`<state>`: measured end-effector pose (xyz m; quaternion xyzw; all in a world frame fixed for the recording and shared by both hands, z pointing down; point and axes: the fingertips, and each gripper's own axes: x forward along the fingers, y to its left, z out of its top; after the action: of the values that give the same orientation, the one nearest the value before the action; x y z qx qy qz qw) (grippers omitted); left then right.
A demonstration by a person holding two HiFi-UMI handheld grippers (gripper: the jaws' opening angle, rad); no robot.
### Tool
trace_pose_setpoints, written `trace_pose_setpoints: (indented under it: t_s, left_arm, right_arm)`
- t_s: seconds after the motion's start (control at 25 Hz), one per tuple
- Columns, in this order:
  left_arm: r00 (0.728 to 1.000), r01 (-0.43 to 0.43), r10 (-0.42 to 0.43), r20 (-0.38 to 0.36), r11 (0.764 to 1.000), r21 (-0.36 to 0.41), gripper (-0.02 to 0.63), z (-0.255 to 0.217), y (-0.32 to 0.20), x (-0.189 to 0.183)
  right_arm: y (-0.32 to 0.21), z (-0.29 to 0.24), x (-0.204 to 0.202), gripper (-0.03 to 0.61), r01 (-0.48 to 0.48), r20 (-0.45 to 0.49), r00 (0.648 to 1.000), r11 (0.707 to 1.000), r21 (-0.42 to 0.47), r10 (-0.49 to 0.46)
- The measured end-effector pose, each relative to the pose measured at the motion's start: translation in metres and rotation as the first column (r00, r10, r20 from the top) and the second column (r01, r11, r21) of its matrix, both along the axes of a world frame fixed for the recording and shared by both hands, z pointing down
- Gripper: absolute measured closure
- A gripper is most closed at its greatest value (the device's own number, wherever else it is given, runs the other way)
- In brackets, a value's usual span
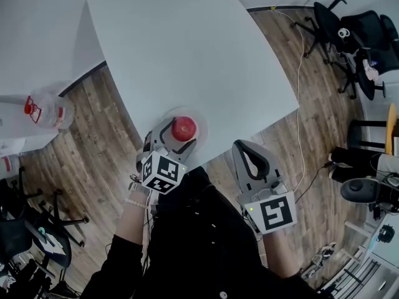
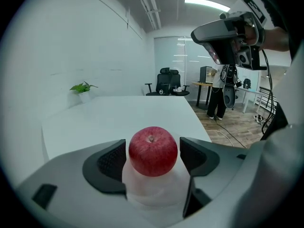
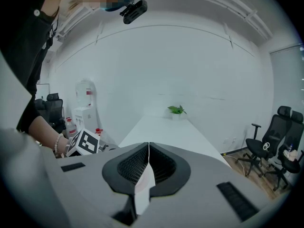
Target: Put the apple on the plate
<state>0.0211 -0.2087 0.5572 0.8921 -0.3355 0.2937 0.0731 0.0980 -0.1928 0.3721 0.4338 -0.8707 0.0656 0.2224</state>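
A red apple (image 1: 184,128) (image 2: 153,151) sits upright on a translucent white plate (image 1: 199,118) (image 2: 154,191) at the near edge of the white table (image 1: 187,48). My left gripper (image 1: 181,133) (image 2: 153,158) is open, its two black pads flanking the apple with a thin gap on each side. My right gripper (image 1: 248,147) (image 3: 148,148) is shut and empty, held off the table's corner over the wooden floor to the right of the plate.
A small potted plant (image 2: 83,87) (image 3: 176,109) stands at the table's far end. A water dispenser bottle (image 1: 47,111) is at the left. Office chairs (image 1: 349,36) and a floor cable (image 1: 299,104) lie to the right.
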Motion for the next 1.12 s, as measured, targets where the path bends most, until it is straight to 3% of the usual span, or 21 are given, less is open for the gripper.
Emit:
trace_pose_setpoints:
  t_s: [0.12, 0.28, 0.52, 0.68, 0.8, 1.12]
  left_arm:
    - [0.999, 0.024, -0.024, -0.026, 1.0, -0.008, 0.264, -0.005, -0.001, -0.002]
    - [0.989, 0.092, -0.094, -0.113, 0.995, -0.027, 0.264, -0.025, -0.003, -0.008]
    - [0.964, 0.166, -0.161, -0.209, 0.986, 0.007, 0.272, -0.072, -0.011, -0.019]
    - [0.943, 0.241, -0.218, -0.252, 0.968, 0.063, 0.446, -0.106, -0.017, -0.034]
    - [0.938, 0.276, -0.242, -0.248, 0.954, 0.114, 0.522, -0.128, -0.021, -0.041]
    - [0.946, 0.284, -0.237, -0.219, 0.934, 0.216, 0.581, -0.18, -0.019, -0.044]
  right_arm:
    - [-0.001, -0.001, -0.001, 0.537, 0.012, 0.004, 1.0, 1.0, 0.007, -0.012]
    - [-0.004, -0.005, -0.001, 0.537, 0.022, 0.011, 1.0, 1.0, 0.012, -0.023]
    - [-0.01, -0.013, 0.003, 0.537, 0.046, 0.019, 0.999, 0.998, 0.029, -0.047]
    - [-0.014, -0.02, 0.002, 0.537, 0.065, 0.026, 0.997, 0.997, 0.05, -0.066]
    - [-0.017, -0.026, 0.001, 0.537, 0.076, 0.038, 0.996, 0.994, 0.073, -0.079]
    - [-0.021, -0.039, -0.002, 0.537, 0.099, 0.067, 0.992, 0.989, 0.113, -0.107]
